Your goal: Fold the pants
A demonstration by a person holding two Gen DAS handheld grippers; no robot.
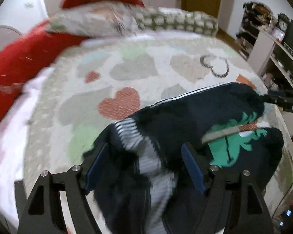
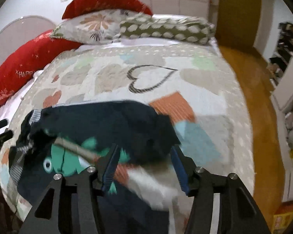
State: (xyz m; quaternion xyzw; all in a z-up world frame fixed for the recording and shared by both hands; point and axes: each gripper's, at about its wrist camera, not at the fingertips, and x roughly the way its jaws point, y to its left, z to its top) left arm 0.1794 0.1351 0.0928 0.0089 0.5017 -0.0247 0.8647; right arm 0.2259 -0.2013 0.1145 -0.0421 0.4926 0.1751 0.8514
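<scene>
Dark navy pants (image 1: 185,117) with a green cartoon print and a grey-striped waistband lie bunched on the heart-patterned bedspread (image 1: 127,68). My left gripper (image 1: 144,152) is open, its blue-padded fingers straddling the waistband end. In the right wrist view the pants (image 2: 111,124) lie across the near bed, and my right gripper (image 2: 144,154) is open over the other end of the cloth. The right gripper also shows at the right edge of the left wrist view (image 1: 279,99), at the pants' far end. The left gripper's tips show at the left edge of the right wrist view (image 2: 0,130).
Red pillows (image 2: 19,66), a floral pillow (image 2: 91,27) and a green spotted bolster (image 2: 166,29) lie at the bed's head. A yellow-brown floor (image 2: 250,97) runs along the right of the bed. Shelves with clutter (image 1: 273,44) stand at the right.
</scene>
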